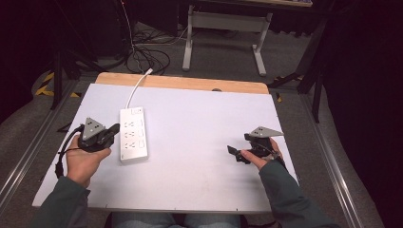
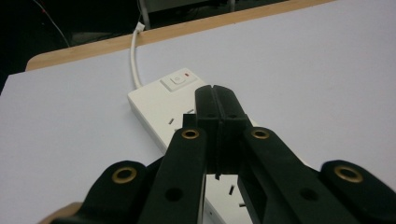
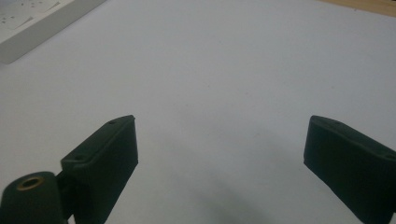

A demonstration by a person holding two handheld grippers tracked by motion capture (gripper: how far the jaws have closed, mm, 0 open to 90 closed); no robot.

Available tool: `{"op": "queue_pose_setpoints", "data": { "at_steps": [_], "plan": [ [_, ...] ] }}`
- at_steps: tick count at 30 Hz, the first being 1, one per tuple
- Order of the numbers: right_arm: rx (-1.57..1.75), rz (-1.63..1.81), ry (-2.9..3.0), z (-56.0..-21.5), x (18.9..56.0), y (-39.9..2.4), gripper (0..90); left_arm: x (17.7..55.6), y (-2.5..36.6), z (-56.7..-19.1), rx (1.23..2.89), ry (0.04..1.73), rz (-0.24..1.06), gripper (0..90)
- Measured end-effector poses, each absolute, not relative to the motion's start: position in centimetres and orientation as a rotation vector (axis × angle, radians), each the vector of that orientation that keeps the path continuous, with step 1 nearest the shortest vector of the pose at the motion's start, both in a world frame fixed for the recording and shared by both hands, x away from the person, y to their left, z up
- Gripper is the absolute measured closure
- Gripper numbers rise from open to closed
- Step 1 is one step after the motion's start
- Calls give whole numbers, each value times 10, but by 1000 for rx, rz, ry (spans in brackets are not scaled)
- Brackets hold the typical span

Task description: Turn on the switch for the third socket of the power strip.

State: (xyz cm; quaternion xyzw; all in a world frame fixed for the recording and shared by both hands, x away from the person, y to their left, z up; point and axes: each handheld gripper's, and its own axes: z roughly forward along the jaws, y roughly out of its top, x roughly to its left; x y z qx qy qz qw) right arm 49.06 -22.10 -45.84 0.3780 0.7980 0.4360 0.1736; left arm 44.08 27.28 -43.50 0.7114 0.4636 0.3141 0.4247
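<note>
White worktop, one power strip, two claws.

Dark floor and one metal stand lie beyond the white worktop (image 1: 199, 142), which has a wooden far edge. One white power strip (image 1: 132, 134) lies flat on the worktop's left part, lengthwise toward the far edge, its single cord (image 1: 137, 88) running off over the wood; one switch (image 2: 178, 79) sits at its far end. The left claw (image 1: 115, 130) is clenched with nothing between its jaws, its tips above the strip's left edge over the sockets. The right claw (image 1: 233, 153) is released, jaws spread wide and bare over bare worktop, well apart from the strip. Two hands hold them.
</note>
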Motion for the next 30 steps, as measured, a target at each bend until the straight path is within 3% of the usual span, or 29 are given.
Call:
{"op": "queue_pose_setpoints", "data": {
  "at_steps": [30],
  "plan": [
    [1062,1239,2263,-458,491,-219,107,456,245,-442,1910,1079,710,900]
  ]
}}
